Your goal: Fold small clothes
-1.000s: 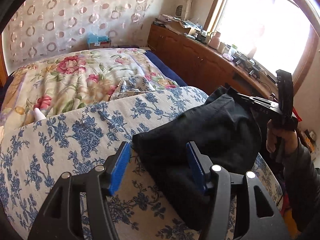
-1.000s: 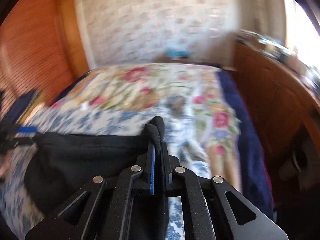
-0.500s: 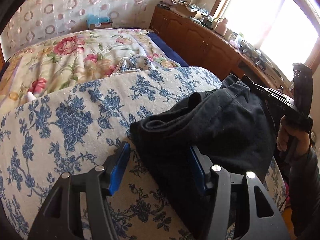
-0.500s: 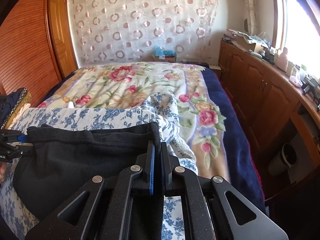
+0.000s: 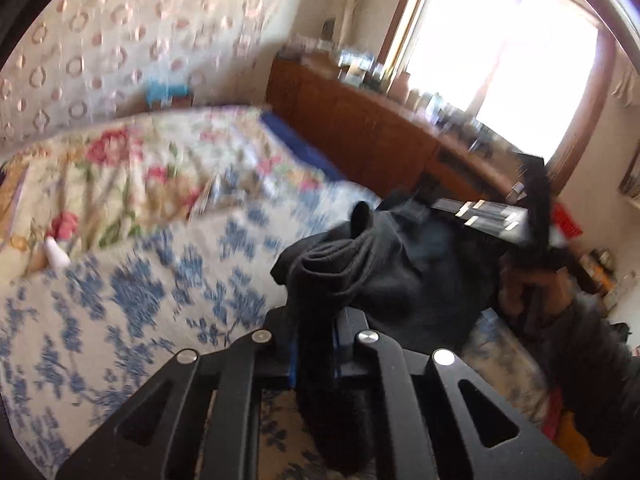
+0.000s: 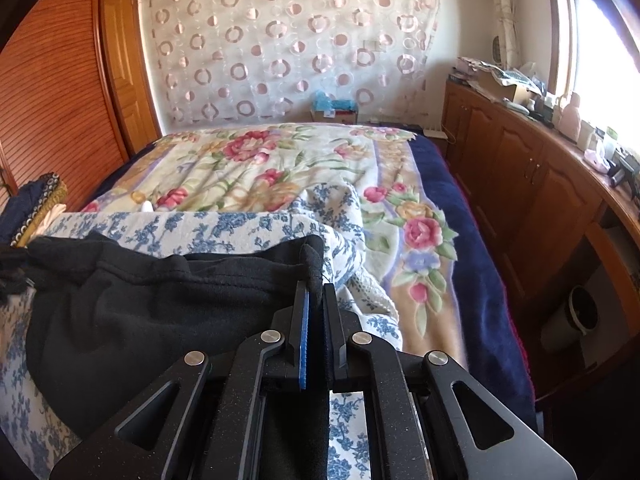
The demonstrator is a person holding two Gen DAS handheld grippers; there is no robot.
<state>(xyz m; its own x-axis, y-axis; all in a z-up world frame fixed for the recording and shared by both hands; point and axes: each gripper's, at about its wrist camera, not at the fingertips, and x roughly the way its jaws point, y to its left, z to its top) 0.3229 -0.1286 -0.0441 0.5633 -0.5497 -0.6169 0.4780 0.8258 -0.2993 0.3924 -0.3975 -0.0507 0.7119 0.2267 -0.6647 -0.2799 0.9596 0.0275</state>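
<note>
Left gripper [image 5: 314, 344] jaws closing, pinching a bunched edge of the black garment [image 6: 152, 320]. Right gripper [image 6: 316, 320] jaws pinch its opposite corner. Garment rests on the bed [image 6: 280, 168].

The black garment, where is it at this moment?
The black garment lies on the blue-flowered sheet at the near end of the bed, its edges pinched in the left claw and right claw.

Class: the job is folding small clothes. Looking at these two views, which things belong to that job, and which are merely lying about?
Belongs to the job:
- black garment
- left gripper, jaws closing on a bunched corner of it
- right gripper, jaws shut on another edge

Just lying about:
- blue tissue box
- clutter on the wooden cabinet
- stacked cloths
</note>
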